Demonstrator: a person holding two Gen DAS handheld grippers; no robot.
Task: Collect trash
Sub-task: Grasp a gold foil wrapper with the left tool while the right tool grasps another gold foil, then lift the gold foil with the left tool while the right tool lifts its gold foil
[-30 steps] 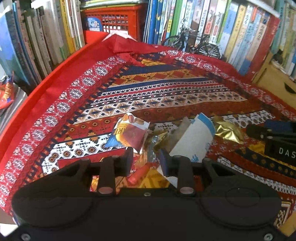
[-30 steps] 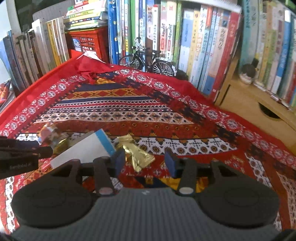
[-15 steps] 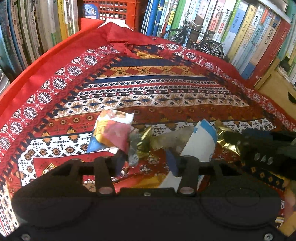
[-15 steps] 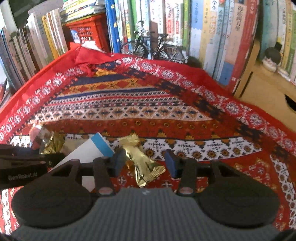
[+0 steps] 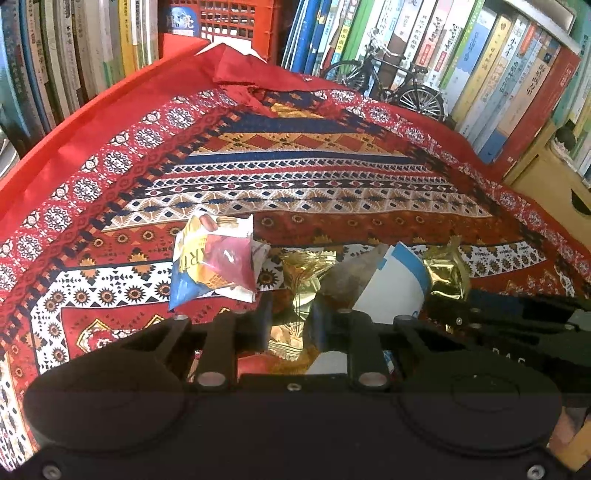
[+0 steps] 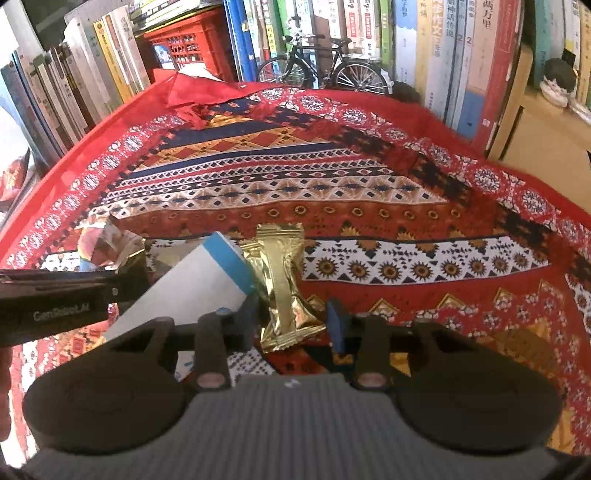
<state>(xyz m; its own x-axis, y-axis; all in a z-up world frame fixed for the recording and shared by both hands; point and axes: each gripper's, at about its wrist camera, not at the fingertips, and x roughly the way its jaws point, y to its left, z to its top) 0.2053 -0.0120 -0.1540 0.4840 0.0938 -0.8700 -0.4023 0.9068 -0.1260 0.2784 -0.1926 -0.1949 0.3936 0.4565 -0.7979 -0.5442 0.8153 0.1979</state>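
Trash lies in a cluster on the patterned cloth (image 5: 295, 177). My left gripper (image 5: 291, 319) is closing, and its pads pinch a crumpled gold wrapper (image 5: 303, 273). To its left lies a colourful snack bag (image 5: 214, 262), to its right a white and blue paper packet (image 5: 391, 288). My right gripper (image 6: 293, 317) is closing around a long gold bar wrapper (image 6: 282, 273). That wrapper lies between the fingers, and the pads stand at its edges without squeezing it. The same packet (image 6: 199, 284) lies just left of it. Each gripper shows at the side of the other's view.
Rows of upright books (image 6: 461, 55) wall the cloth at the back and left. A red crate (image 5: 225, 26) and a model bicycle (image 6: 321, 66) stand at the back edge. A wooden cabinet (image 5: 554, 192) sits at the right. The cloth's far corner (image 5: 240, 70) is folded up.
The left jaws widened, then narrowed onto the crumpled gold wrapper. The right gripper sank over the gold bar wrapper, and its jaws narrowed around it.
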